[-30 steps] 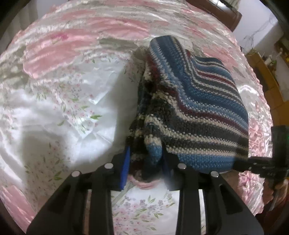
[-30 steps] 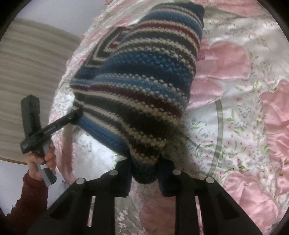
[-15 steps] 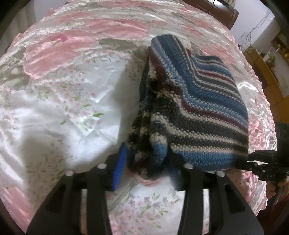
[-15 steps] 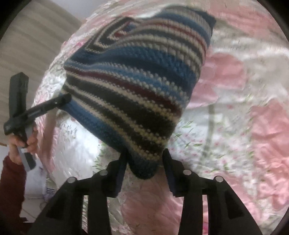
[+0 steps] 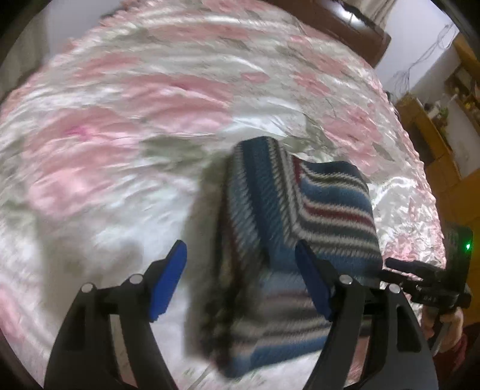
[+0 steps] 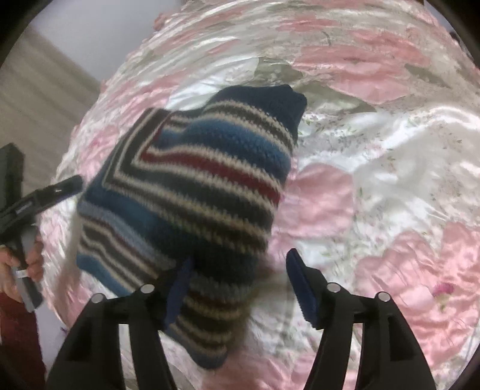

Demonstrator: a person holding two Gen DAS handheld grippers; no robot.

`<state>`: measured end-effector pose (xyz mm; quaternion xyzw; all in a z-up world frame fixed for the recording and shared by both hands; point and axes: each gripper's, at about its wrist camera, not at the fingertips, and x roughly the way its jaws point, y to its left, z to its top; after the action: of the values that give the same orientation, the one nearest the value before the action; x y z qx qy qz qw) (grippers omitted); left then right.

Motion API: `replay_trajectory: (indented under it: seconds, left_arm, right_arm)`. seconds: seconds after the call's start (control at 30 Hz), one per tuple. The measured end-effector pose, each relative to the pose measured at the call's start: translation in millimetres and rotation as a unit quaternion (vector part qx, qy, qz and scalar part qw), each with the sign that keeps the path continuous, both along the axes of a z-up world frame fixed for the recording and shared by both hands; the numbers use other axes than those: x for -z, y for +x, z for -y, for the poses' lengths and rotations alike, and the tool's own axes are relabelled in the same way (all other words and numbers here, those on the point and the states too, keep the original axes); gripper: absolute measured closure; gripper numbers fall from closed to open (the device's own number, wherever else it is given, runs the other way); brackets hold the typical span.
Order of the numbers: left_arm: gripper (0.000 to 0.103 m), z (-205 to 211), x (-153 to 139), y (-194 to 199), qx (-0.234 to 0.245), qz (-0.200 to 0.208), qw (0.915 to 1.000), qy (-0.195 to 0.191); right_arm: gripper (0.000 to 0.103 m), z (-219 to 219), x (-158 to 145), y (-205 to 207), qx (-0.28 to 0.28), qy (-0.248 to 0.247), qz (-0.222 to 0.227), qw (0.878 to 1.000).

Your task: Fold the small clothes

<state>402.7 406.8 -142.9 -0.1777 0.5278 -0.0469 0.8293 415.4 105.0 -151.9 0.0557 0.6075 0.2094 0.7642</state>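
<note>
A small striped knit garment point(image 5: 300, 228) in blue, white, grey and dark red lies folded on the bed. My left gripper point(image 5: 241, 270) is open, its blue pads spread wide on either side of the garment's near left edge. In the right wrist view the same knit garment point(image 6: 192, 192) shows, its near corner blurred below my open right gripper point(image 6: 237, 276). Nothing is held between either pair of pads. Each gripper also shows in the other's view: the right gripper point(image 5: 420, 279) by the garment's right edge, the left gripper point(image 6: 45, 195) by its left edge.
The pink and white floral satin bedspread point(image 5: 135, 126) covers the whole bed. A dark wooden headboard point(image 5: 345, 27) stands at the far end, with wooden furniture point(image 5: 444, 156) to the right. A hand point(image 6: 18, 264) and dark red sleeve hold the left gripper's handle.
Both grippers have opened and let go of the knit garment, which has dropped onto the bedspread. Both have pulled back and up from it.
</note>
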Motion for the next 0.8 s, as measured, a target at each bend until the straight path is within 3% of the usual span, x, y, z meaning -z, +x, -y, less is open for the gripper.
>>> replay_trajectory:
  seconds: [0.1, 0.17, 0.27, 0.4, 0.5, 0.57, 0.63, 0.77, 0.8]
  left_arm:
    - [0.029, 10, 15, 35, 0.001, -0.012, 0.9999, 0.010]
    - [0.030, 14, 25, 52, 0.004, -0.021, 0.9998, -0.004]
    - [0.049, 18, 35, 61, 0.007, -0.035, 0.9991, -0.024]
    - [0.084, 23, 35, 61, 0.016, -0.028, 0.9992, 0.022]
    - [0.086, 8, 24, 51, -0.017, -0.005, 0.9998, -0.002]
    - [0.086, 4, 23, 43, -0.020, 0.005, 0.9997, 0.016]
    - [0.086, 3, 36, 42, -0.016, -0.011, 0.9992, 0.035]
    - [0.084, -7, 52, 44, -0.033, -0.025, 0.9991, 0.010]
    - [0.078, -7, 50, 44, -0.029, -0.023, 0.9992, 0.011]
  right_arm:
    - [0.030, -2, 5, 11, -0.001, 0.005, 0.000, 1.000]
    - [0.030, -3, 7, 16, -0.001, 0.010, 0.002, 1.000]
    - [0.029, -2, 11, 19, 0.000, 0.017, 0.002, 1.000]
    - [0.029, -2, 12, 19, -0.001, 0.023, 0.007, 1.000]
    - [0.029, -5, 10, 17, -0.008, 0.019, 0.015, 1.000]
    - [0.029, -9, 10, 16, -0.014, 0.017, 0.016, 1.000]
    - [0.028, -12, 12, 17, -0.015, 0.016, 0.014, 1.000]
    - [0.028, -15, 13, 18, -0.015, 0.014, 0.010, 1.000]
    - [0.028, -15, 11, 18, -0.015, 0.011, 0.012, 1.000]
